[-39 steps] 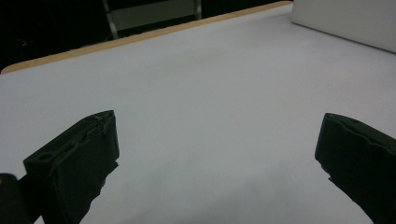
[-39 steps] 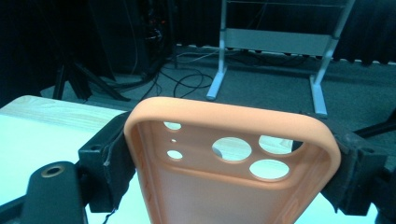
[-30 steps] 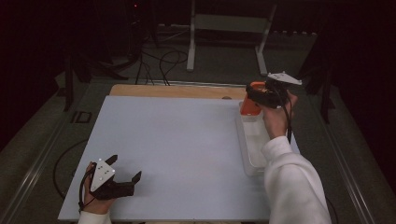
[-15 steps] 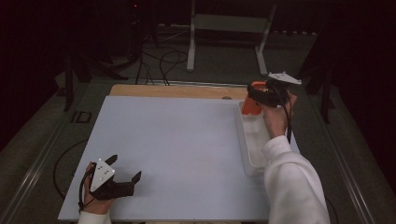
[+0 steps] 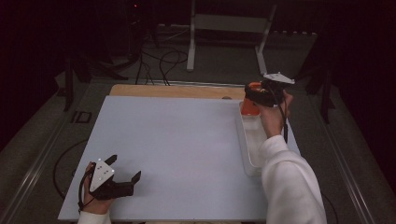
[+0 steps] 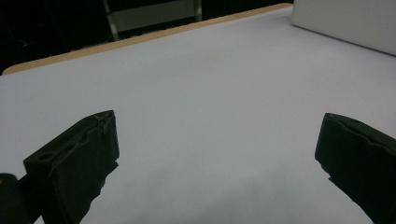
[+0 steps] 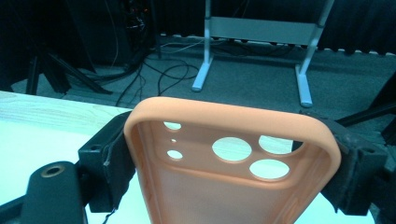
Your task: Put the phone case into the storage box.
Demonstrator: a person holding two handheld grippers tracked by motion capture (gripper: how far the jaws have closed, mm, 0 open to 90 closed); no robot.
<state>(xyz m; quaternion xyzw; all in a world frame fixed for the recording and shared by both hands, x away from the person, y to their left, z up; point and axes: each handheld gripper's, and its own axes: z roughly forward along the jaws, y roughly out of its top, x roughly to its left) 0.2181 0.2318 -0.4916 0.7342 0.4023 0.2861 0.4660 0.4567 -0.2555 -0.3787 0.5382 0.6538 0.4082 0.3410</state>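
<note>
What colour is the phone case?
Orange, seen best in the right gripper view: the phone case sits between the jaws.

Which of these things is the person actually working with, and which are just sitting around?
In use: orange phone case, clamped in the right gripper; clear tray beneath it.
Idle or background: left gripper, open over the white table; metal stand; floor cables.

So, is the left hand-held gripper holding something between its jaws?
No, the left hand-held gripper has its jaws spread wide apart, with just the bare white table between them.
</note>
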